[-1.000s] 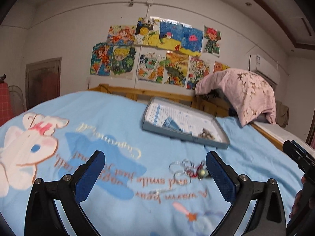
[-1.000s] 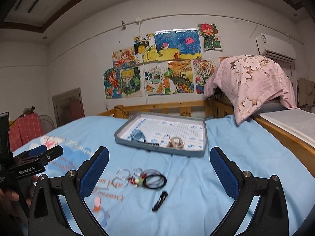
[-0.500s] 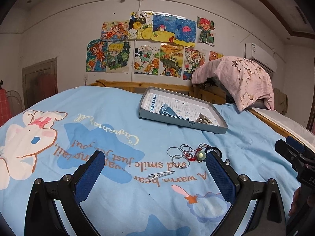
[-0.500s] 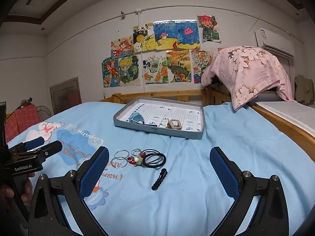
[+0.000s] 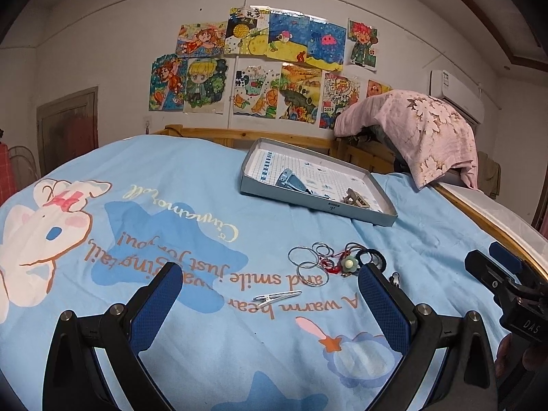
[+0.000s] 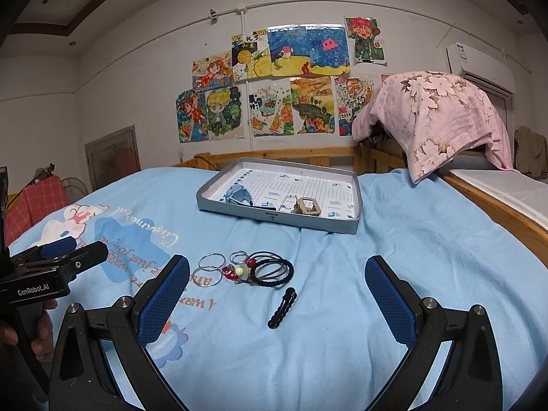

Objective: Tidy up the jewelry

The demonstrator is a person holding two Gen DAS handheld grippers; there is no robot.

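A grey tray sits on the blue bedspread and holds a blue clip and a beige clip. Nearer lies a heap of silver rings, red beads, a pale green charm and black hair ties. A silver hair clip lies in front of my open left gripper. A black wavy clip rests between the fingers of my open right gripper. Neither gripper holds anything.
The bedspread has a cartoon print and writing. A wooden bed rail runs behind the tray. A pink floral cloth is draped over something at the right. Drawings cover the wall. A hand holds the left gripper's handle.
Both grippers have tilted downward and come a little closer to the bed, so the jewelry heap and clips sit lower and nearer in view. Nothing has been picked up.
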